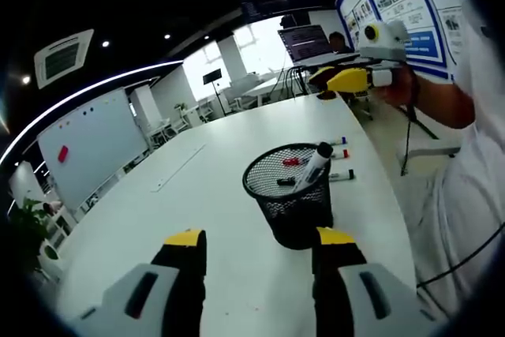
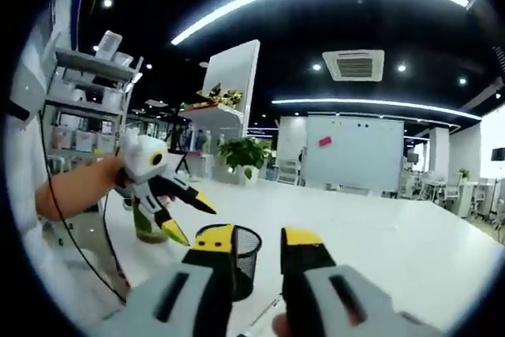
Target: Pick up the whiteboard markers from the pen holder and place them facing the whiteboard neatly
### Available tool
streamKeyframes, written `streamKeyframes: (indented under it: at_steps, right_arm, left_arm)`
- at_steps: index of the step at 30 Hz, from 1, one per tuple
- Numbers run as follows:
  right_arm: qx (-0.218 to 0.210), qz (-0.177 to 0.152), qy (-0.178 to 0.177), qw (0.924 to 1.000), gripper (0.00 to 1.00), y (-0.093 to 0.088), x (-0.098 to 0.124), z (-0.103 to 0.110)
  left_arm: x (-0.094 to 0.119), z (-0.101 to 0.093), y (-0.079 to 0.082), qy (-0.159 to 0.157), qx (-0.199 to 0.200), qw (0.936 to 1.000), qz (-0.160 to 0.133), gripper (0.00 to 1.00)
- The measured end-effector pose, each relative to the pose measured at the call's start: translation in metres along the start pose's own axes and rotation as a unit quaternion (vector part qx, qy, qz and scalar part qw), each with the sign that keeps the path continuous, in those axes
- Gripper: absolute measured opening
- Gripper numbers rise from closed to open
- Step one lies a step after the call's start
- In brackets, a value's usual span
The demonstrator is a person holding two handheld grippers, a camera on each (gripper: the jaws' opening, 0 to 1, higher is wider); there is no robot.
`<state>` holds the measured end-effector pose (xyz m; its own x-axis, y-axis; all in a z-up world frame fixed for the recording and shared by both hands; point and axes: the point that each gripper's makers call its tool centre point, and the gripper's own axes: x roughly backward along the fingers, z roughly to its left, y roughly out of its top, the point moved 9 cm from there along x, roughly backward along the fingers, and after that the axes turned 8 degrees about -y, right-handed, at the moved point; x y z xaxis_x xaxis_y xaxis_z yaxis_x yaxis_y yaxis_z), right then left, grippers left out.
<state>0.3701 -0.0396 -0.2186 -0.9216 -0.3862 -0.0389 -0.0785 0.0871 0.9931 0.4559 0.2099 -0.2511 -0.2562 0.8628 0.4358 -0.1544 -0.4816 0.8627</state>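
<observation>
A black mesh pen holder (image 1: pixel 292 195) stands on the white table (image 1: pixel 197 195), just beyond my left gripper (image 1: pixel 260 241), whose jaws are open and empty. A white marker with a black cap (image 1: pixel 316 163) leans out of the holder, and a red-capped marker (image 1: pixel 291 162) lies inside it. Three markers (image 1: pixel 341 154) lie side by side on the table behind the holder. My right gripper (image 1: pixel 338 80), held in a hand, hovers at the table's far right. In the right gripper view the right gripper (image 2: pixel 259 241) is open and empty, the left gripper (image 2: pixel 192 222) has spread jaws, and the holder (image 2: pixel 247 254) is partly hidden. A whiteboard (image 1: pixel 91 147) (image 2: pixel 355 154) stands past the table.
A person's arm (image 1: pixel 442 100) and white clothing line the table's right edge, with a cable hanging there. Potted plants (image 1: pixel 28 230) (image 2: pixel 245 151) stand near the whiteboard. Shelves (image 2: pixel 87 100) rise at the left, and chairs (image 1: pixel 296 76) stand at the table's far end.
</observation>
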Motion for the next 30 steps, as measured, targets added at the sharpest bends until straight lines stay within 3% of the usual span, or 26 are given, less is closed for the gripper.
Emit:
streamKeyframes:
  at_steps: [12,30]
  right_arm:
    - [0.006,0.008,0.046,0.9989,0.25,0.014,-0.007,0.015]
    - [0.009,-0.004,0.061,0.9981,0.26,0.027,-0.013,0.025]
  left_arm:
    - [0.0,-0.001,0.0,0.0,0.0,1.0,0.0,0.55]
    - [0.0,0.002,-0.001,0.0,0.0,1.0,0.0,0.55]
